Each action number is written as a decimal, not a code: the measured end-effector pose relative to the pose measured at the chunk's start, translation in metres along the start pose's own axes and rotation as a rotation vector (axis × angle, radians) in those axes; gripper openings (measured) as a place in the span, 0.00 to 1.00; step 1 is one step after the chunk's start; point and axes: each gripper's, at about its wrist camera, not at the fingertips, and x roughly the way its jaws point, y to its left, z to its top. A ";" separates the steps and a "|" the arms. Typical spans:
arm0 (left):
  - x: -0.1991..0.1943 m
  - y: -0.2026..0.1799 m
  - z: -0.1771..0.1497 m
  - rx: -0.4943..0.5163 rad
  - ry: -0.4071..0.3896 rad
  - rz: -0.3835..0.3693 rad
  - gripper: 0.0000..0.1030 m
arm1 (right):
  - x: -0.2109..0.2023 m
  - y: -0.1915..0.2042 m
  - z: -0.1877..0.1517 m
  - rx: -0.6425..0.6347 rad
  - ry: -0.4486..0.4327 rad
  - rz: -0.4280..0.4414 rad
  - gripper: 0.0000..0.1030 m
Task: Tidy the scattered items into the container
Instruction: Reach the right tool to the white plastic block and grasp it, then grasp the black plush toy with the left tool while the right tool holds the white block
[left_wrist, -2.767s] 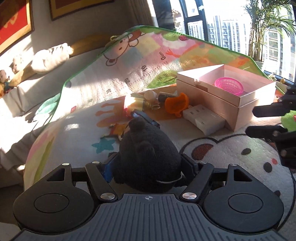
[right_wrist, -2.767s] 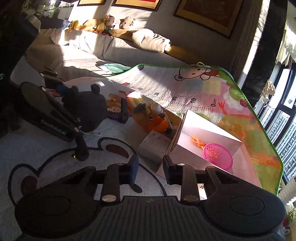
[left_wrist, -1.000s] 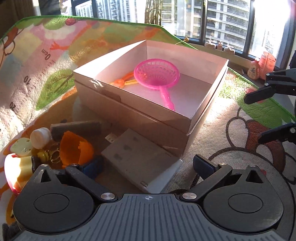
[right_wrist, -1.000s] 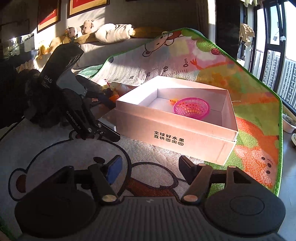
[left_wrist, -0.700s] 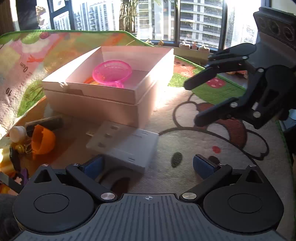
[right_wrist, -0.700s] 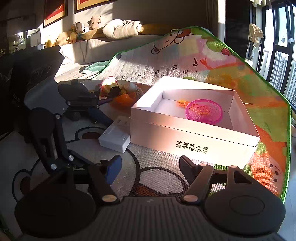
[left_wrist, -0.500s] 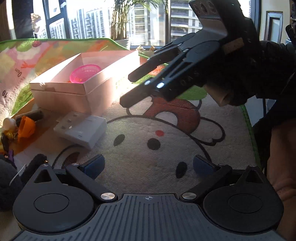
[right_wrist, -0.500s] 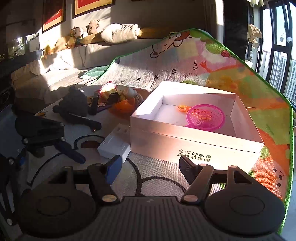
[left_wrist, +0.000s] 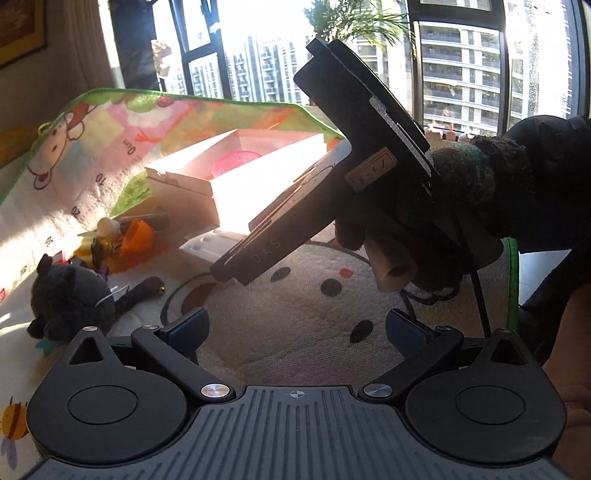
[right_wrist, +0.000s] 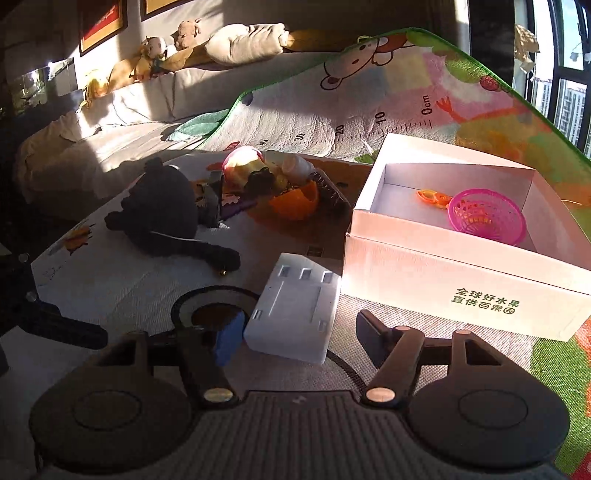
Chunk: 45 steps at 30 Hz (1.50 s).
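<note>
R tool (right_wrist: 293, 338) jaws half-spread, just been closing round white block (right_wrist: 297, 314), pads not touching; block's long axis points twd box (right_wrist: 461, 273). L tool (left_wrist: 295, 326) spread, empty.

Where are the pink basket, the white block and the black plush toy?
pink basket (right_wrist: 487, 218), right wrist view, its mesh bowl.
white block (right_wrist: 295, 317), right wrist view, top face.
black plush toy (right_wrist: 162, 210), right wrist view, its body.

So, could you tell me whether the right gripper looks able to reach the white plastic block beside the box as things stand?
Probably yes: the right gripper is open, the white block lies straight ahead between its fingers, and nothing blocks it; the box stands alongside.
</note>
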 end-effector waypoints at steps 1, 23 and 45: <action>0.000 0.002 -0.003 -0.004 0.012 0.010 1.00 | 0.000 0.000 -0.001 -0.006 -0.004 -0.003 0.47; 0.047 0.117 0.022 -0.399 0.050 0.656 1.00 | -0.120 -0.084 -0.081 0.001 -0.062 -0.320 0.67; 0.006 0.035 0.040 -0.419 -0.103 0.174 0.82 | -0.100 -0.086 -0.079 0.149 -0.080 -0.236 0.85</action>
